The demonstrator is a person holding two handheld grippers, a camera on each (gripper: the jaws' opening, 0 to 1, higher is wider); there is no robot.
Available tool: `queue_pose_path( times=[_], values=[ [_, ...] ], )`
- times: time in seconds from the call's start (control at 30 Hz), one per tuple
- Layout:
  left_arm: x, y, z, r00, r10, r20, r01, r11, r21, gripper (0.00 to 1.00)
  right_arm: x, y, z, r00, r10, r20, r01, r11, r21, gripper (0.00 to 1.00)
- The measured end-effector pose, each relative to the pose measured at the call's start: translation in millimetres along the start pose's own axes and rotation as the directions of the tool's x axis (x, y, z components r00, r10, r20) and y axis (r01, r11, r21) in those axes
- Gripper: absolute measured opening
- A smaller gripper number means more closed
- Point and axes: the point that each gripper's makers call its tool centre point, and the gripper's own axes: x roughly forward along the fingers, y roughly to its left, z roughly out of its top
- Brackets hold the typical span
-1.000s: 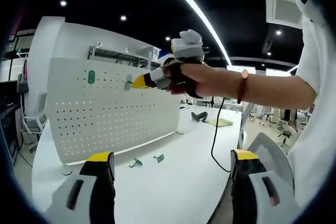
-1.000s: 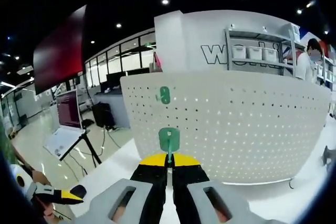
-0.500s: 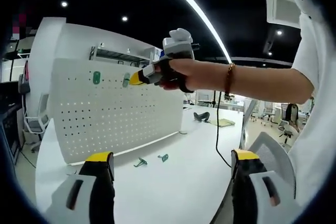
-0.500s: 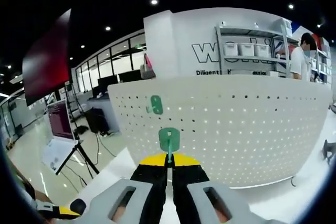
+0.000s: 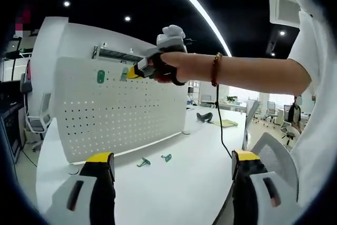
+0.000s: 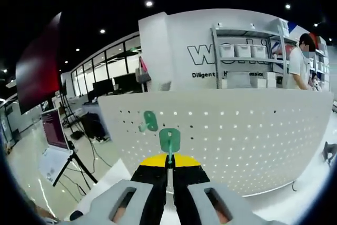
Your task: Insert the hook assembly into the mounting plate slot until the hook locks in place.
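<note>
A: Where is the hook in the right gripper view?

B: The green hook [image 6: 169, 140] stands upright just past the yellow tips of the right claw [image 6: 169, 163], whose jaws are pressed together on its thin stem. Behind it rises the white pegboard [image 6: 247, 140], with a second green hook [image 6: 149, 121] already hanging on the board, up and to the left of the held one.

A: And the left gripper view adds what?

B: It sees the scene from the side. A person's hand [image 5: 167, 67] holds the right claw near the pegboard's top edge, the held hook at its tip close against the board, though I cannot tell if it touches. The mounted hook sits just left of it. Two more loose hooks [image 5: 155, 160] lie on the white table [image 5: 179, 183] near the board's foot. The left claw [image 5: 171, 164] hangs low over the table with jaws spread wide, holding nothing
</note>
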Motion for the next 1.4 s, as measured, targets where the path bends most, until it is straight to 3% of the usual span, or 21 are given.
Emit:
queue_pose_path(
  times=[0.7,1.4],
  values=[
    [-7.3,17.9,-1.5,0.999,0.047,0.015,-0.047,0.999,-0.013,0.94,34.4,-5.0,9.8,0.999,-0.046,-0.011,0.046,0.999,-0.012,0.01],
    [-9.5,25.2,-6.3,0.998,0.058,0.008,-0.058,0.998,-0.029,0.94,52.6,-9.0,16.3,0.997,-0.070,-0.023,0.070,0.998,-0.001,0.01]
  ],
)
